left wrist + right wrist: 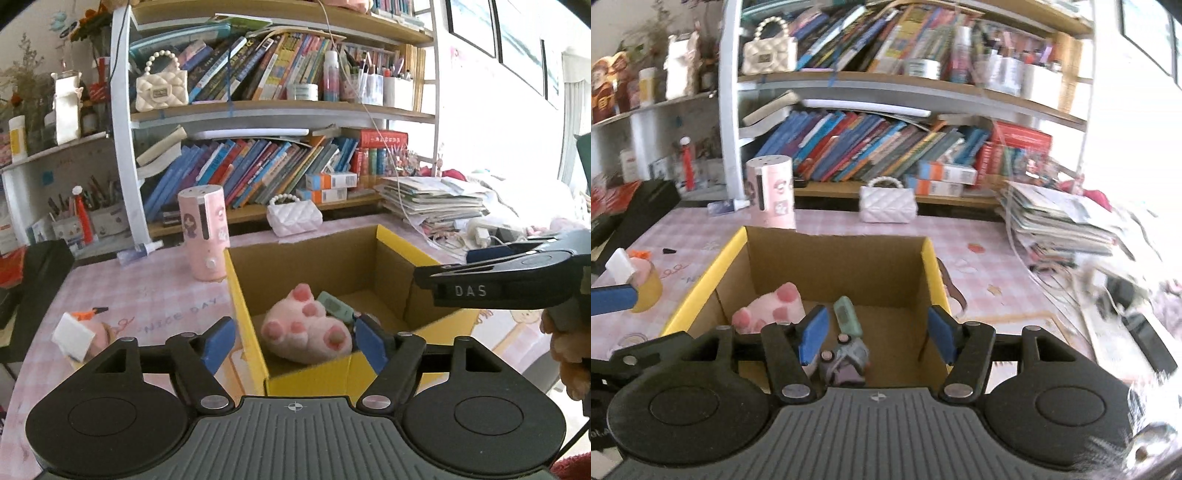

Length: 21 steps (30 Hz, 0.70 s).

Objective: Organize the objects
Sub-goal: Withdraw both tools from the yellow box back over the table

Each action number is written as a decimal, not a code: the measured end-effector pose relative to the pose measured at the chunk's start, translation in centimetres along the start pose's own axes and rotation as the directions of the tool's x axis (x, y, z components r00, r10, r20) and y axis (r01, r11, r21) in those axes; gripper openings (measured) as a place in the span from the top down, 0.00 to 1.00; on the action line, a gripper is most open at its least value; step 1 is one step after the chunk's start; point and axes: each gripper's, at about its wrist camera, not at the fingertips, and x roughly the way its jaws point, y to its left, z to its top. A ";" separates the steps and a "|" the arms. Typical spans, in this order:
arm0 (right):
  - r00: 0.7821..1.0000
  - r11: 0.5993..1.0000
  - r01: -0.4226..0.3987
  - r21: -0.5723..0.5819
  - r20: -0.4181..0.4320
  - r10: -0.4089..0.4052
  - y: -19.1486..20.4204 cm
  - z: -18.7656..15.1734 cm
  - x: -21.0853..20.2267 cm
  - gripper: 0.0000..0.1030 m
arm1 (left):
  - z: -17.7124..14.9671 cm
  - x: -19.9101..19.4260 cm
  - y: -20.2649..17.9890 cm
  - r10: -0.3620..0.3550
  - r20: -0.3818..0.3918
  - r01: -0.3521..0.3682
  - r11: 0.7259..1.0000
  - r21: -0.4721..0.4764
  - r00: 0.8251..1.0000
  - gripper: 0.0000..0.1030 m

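An open cardboard box with yellow outer walls (pixel 310 376) (pixel 709 273) stands on the pink checked table. Inside lie a pink paw-shaped plush (pixel 306 328) (pixel 768 306), a mint-green device (pixel 334 306) (pixel 846 315) and a small grey-purple toy car (pixel 846 360). My left gripper (pixel 295 343) hovers over the box's near left corner, open, with nothing pressed by its blue pads. My right gripper (pixel 878 334) is above the box's near edge, open; the toy car and mint device lie below, untouched. The right gripper (pixel 480 273) also shows side-on over the box's right wall.
A pink cylinder (pixel 203 232) (pixel 772 192) and a white quilted bag (pixel 293 216) (pixel 888 205) stand behind the box. A yellow tape roll (pixel 648 288) and a white block (pixel 74 336) lie left of it. A paper stack (pixel 436 201) and cables sit right. Bookshelves (pixel 280 110) rise behind.
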 end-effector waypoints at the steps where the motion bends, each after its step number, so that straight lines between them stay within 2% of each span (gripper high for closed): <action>1: 1.000 1.000 0.011 0.012 -0.002 -0.011 0.2 -0.4 -0.5 0.42 | -0.3 -0.4 0.1 -0.001 -0.002 0.001 1.000 -0.003 1.000 0.24; 6: 0.998 0.997 0.058 0.055 -0.028 -0.057 2.0 -2.9 -2.6 0.32 | -2.0 -2.0 1.1 -0.001 -0.031 0.000 1.000 -0.025 1.000 0.22; 11: 0.992 0.995 0.082 0.053 -0.100 -0.077 3.8 -5.4 -3.4 0.32 | -3.9 -3.4 2.4 0.012 -0.075 -0.016 0.998 -0.053 0.997 0.22; 21: 0.974 0.992 0.080 0.098 -0.219 -0.057 6.1 -9.3 -5.1 0.31 | -7.0 -5.6 3.9 0.028 -0.168 -0.041 0.996 -0.075 0.985 0.22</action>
